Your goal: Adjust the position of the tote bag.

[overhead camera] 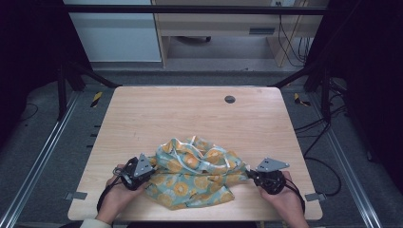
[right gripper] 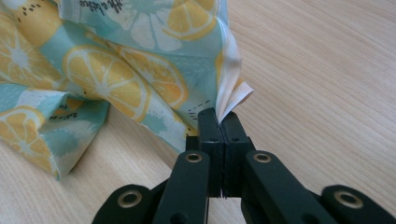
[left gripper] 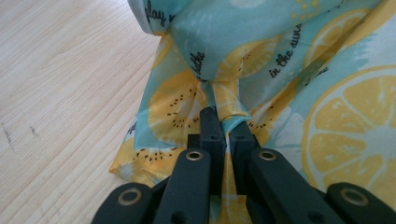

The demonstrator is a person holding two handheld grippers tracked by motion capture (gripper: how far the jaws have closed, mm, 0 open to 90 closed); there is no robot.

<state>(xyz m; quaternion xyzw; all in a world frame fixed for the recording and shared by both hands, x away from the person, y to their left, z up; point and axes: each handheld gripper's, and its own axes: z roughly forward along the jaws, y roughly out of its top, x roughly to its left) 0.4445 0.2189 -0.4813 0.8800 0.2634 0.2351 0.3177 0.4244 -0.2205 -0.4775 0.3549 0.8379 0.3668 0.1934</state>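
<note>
A crumpled teal cloth (overhead camera: 195, 173) printed with orange citrus slices lies near the front edge of the wooden table (overhead camera: 190, 114). My left gripper (overhead camera: 148, 172) is at the cloth's left side, its jaws shut on a fold of the cloth (left gripper: 261, 70); the pinch shows at the left gripper (left gripper: 223, 122) tips. My right gripper (overhead camera: 250, 174) is at the right side, shut on a corner of the cloth (right gripper: 116, 70) with a white edge poking out beside the right gripper (right gripper: 219, 119) tips. A hand holds each gripper.
A small dark round grommet (overhead camera: 230, 99) sits in the table's far right part. Bare wood stretches behind and beside the cloth. Black frame rails and cables run along both sides on the floor.
</note>
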